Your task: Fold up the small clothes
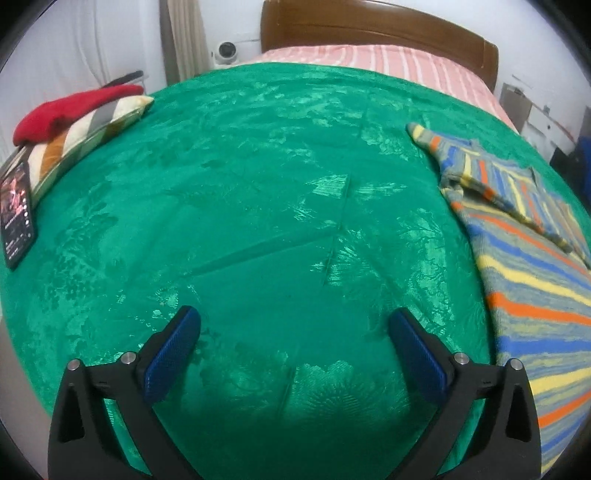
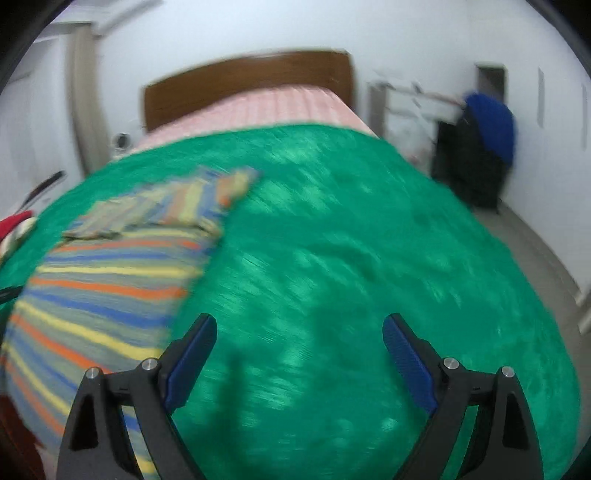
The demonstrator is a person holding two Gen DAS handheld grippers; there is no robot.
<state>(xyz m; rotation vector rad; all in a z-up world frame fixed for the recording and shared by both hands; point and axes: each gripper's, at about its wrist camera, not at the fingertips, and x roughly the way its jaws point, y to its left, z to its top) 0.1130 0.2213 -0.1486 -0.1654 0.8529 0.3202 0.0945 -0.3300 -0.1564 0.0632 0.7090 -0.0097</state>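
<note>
A small striped knit garment [image 1: 528,266] in grey, blue, orange and yellow lies flat on the green bedspread [image 1: 258,184], with a sleeve folded across its upper part. My left gripper [image 1: 295,325] is open and empty, above bare bedspread to the left of the garment. In the right wrist view, which is blurred, the same garment [image 2: 110,288] lies at the left. My right gripper [image 2: 299,332] is open and empty, above the bedspread [image 2: 351,240] just right of the garment's edge.
A striped pillow [image 1: 85,136] with a red cloth [image 1: 70,110] on it lies at the bed's left edge, beside a lit phone [image 1: 16,214]. A wooden headboard [image 1: 376,33] and pink striped sheet [image 1: 369,59] are beyond. Floor and dark furniture [image 2: 476,158] are right of the bed.
</note>
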